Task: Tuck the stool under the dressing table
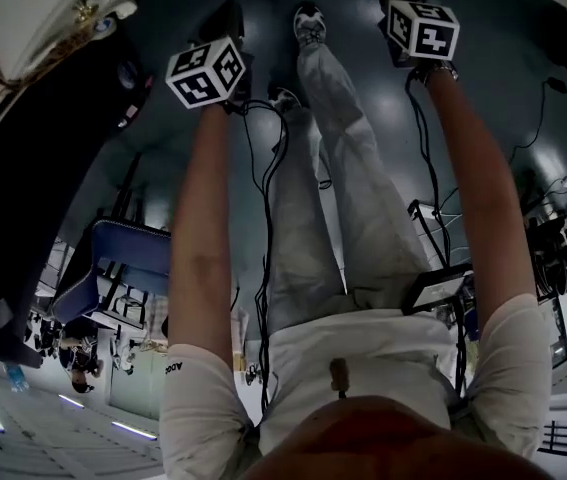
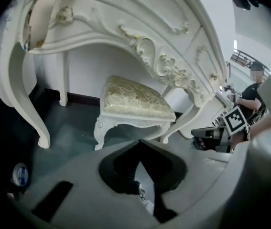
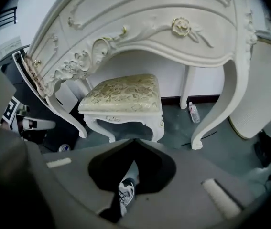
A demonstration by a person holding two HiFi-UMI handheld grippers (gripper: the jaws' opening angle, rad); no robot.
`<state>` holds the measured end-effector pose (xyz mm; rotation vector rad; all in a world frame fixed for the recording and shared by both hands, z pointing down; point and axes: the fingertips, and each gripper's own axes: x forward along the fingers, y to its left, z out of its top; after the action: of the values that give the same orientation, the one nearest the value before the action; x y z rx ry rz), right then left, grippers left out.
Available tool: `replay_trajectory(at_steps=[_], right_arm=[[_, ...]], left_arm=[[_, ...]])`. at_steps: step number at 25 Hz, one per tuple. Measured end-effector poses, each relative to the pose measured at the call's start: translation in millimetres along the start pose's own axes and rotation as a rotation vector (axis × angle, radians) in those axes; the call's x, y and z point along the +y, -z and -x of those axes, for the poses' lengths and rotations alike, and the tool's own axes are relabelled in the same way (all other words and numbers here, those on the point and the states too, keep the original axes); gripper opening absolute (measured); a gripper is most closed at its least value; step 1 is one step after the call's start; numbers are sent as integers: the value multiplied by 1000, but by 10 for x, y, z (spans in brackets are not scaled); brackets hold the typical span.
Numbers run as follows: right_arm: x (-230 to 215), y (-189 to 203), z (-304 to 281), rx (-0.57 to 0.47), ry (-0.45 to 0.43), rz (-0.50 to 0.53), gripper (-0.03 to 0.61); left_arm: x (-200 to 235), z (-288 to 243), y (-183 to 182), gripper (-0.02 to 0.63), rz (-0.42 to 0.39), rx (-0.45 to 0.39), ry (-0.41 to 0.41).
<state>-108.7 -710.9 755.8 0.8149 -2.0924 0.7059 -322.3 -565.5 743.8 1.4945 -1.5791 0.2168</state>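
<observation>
The left gripper (image 2: 142, 142) and right gripper (image 3: 134, 140) both have their jaws pressed together, empty. Beyond the jaws, the white carved stool with a cream brocade cushion (image 3: 123, 95) stands under the ornate white dressing table (image 3: 173, 27). It looks tucked, so the person should draw clear without nudging it.

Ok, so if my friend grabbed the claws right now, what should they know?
Left claw: shut, holding nothing, away from the furniture.
Right claw: shut, holding nothing, also away.
Stool: stands upright under the table, between its front legs, with the wall behind it.
Done: the stool looks tucked in.
Left: probably nothing. Maybe check that the stool sits straight. Mind the bottle lying on the floor by the table's back leg.
</observation>
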Motion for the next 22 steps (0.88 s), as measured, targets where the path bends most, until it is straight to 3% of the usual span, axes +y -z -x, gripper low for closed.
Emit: replay_trajectory(at_steps=[3, 5, 14, 18, 22], right_arm=[[107, 114, 279, -23, 2, -6, 6], [198, 168, 454, -44, 0, -9, 6], [647, 282, 1545, -94, -40, 83, 6], [879, 145, 2361, -142, -47, 160, 6], [1214, -204, 3325, -245, -43, 179, 6]], left_arm=[[-195, 288, 123, 8, -84, 24, 27], [-279, 476, 137, 8, -98, 11, 53], [-567, 1689, -137, 6, -72, -183, 106], [-846, 2440, -349, 6, -61, -267, 110], [-1237, 3454, -688, 6, -42, -388, 174]])
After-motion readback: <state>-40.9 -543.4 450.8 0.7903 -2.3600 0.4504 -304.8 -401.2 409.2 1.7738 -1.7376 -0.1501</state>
